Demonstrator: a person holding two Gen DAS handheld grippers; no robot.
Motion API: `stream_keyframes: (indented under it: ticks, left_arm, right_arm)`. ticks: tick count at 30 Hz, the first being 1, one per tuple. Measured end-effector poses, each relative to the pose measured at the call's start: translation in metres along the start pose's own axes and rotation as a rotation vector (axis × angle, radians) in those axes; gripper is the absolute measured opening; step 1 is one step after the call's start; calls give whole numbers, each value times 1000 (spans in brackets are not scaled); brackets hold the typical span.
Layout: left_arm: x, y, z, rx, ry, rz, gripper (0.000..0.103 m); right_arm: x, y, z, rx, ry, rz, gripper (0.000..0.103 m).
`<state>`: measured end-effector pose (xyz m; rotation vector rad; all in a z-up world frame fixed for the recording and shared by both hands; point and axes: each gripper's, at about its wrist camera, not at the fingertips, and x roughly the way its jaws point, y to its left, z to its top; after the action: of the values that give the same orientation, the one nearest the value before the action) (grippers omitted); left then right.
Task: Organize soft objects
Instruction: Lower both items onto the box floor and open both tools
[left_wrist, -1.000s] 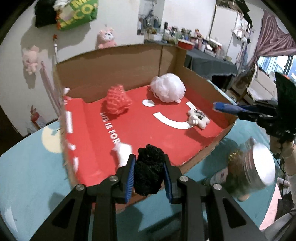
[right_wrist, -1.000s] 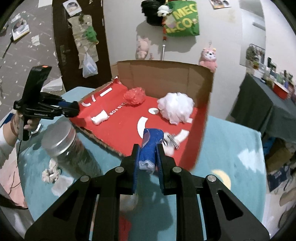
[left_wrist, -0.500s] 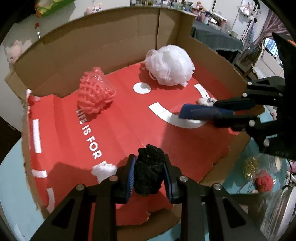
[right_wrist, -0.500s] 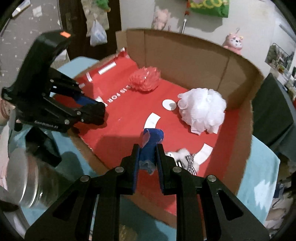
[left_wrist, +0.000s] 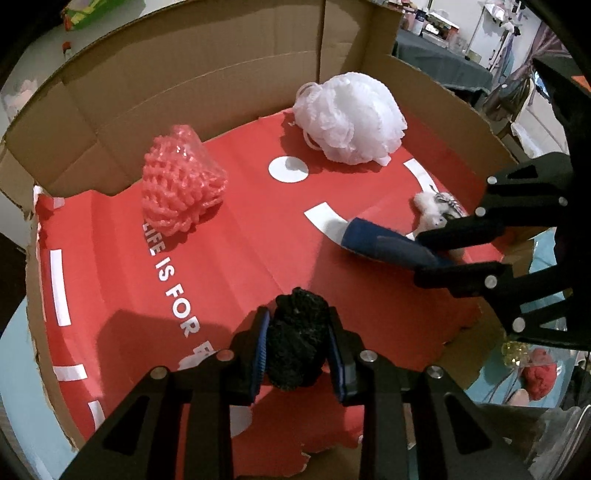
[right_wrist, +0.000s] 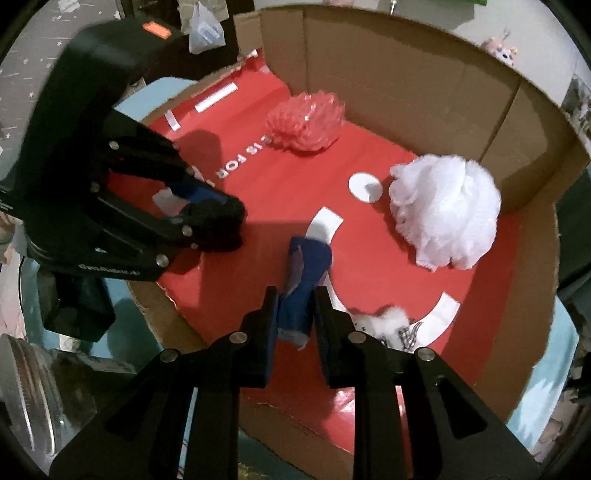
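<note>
- Left hand-held gripper (left_wrist: 297, 349): we hold it over the near edge of the box, pads clamped on a black fuzzy ball (left_wrist: 297, 341), which sits above the red floor
- Right hand-held gripper (right_wrist: 295, 317): we hold it over the box, its jaws pressed onto a blue cloth roll (right_wrist: 304, 273) whose far end reaches out over the white printed arc
- Cardboard box (left_wrist: 221, 77): brown walls, red printed floor with white lettering
- Pink net pouf (left_wrist: 181, 188): we list it on the red floor near the back wall
- White mesh pouf (left_wrist: 351, 118): on the floor, toward the far corner
- Small white plush toy (right_wrist: 388, 321): on the floor, just beside the right jaws
</note>
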<state>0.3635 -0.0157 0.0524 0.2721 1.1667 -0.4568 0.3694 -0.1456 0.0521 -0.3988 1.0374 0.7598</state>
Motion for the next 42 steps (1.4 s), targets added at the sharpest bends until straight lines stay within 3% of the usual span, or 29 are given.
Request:
stream_keyframes:
  ticks: [23, 36, 42]
  left_arm:
    - [-1, -9, 4, 14, 0, 25, 37]
    - [-8, -12, 1, 25, -26, 31, 46]
    - [-21, -8, -2, 5, -69, 22, 55]
  right_arm:
    - [13, -12, -1, 102, 60, 72, 20]
    - [18, -13, 2, 123, 68, 58, 23]
    - [17, -15, 3, 148, 54, 56, 23]
